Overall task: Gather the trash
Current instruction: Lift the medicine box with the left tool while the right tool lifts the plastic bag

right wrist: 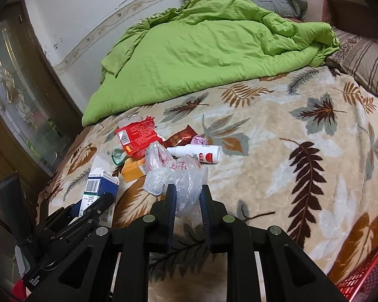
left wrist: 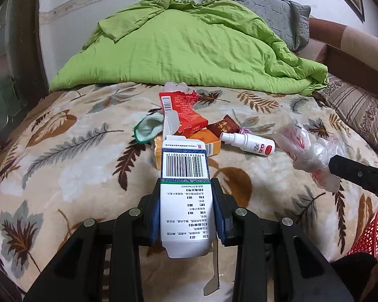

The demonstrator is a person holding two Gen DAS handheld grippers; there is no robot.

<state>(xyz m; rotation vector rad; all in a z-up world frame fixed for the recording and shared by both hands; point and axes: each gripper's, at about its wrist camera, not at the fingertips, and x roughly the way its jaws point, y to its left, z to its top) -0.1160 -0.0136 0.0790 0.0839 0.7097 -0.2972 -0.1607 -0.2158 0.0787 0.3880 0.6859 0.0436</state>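
Bed blanket (left wrist: 75,151) with leaf print carries the trash pile: torn red box (left wrist: 186,110), white spray bottle (left wrist: 249,144), labels too small to read. Left hand-held gripper (left wrist: 186,191) clamps white-blue carton (left wrist: 184,166), barcode 6901616290011 upside down. Right hand-held gripper (right wrist: 187,193) pinches crumpled clear plastic bag (right wrist: 174,173). Red basket (left wrist: 370,234) cut off.

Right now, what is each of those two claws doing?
Left gripper: closed on the blue-and-white carton.
Right gripper: closed on the crumpled plastic bag.
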